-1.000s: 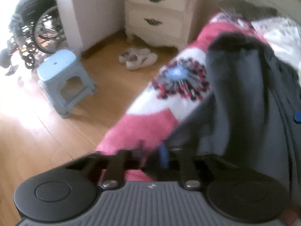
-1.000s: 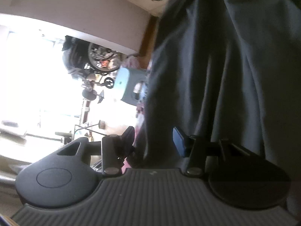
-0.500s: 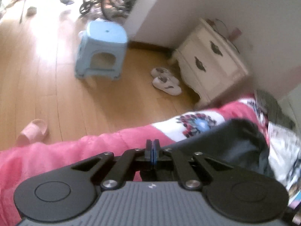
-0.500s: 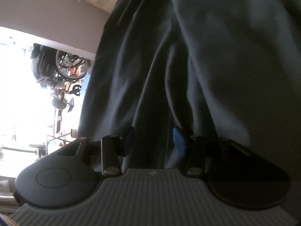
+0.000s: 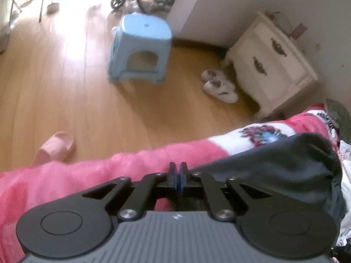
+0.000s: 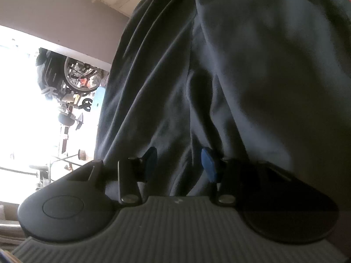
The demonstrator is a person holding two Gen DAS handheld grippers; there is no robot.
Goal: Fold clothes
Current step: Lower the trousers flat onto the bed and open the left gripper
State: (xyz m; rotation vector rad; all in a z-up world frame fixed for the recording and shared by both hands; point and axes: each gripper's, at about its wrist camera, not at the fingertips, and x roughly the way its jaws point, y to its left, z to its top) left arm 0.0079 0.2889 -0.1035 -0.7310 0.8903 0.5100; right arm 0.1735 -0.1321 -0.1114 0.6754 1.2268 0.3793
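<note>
Dark grey garment (image 5: 274,160) spread on the pink patterned blanket (image 5: 92,175) at the bed's edge, elasticated band bunched at the far end. Limp, lightweight jersey by the look of its deep loose folds: no stiffness, sure to sag and slide wherever unsupported, nothing fragile. Best taken at an edge or corner (hem or waistband, where doubled fabric gives the pads something to bite), not mid-panel.

Left gripper (image 5: 178,176): jaws opening from a nearly closed pinch, blue pads only a sliver apart; whether any cloth sits between them, impossible to tell, though the garment's edge lies just beside. Right gripper (image 6: 178,163): jaws about half spread, dark fabric draped between and over them, blue fingertips (image 6: 208,164) showing no clear clamp on it. Beyond the bed, a wooden floor with a blue stool (image 5: 142,48), white shoes (image 5: 219,85) and a cream nightstand (image 5: 274,65).
</note>
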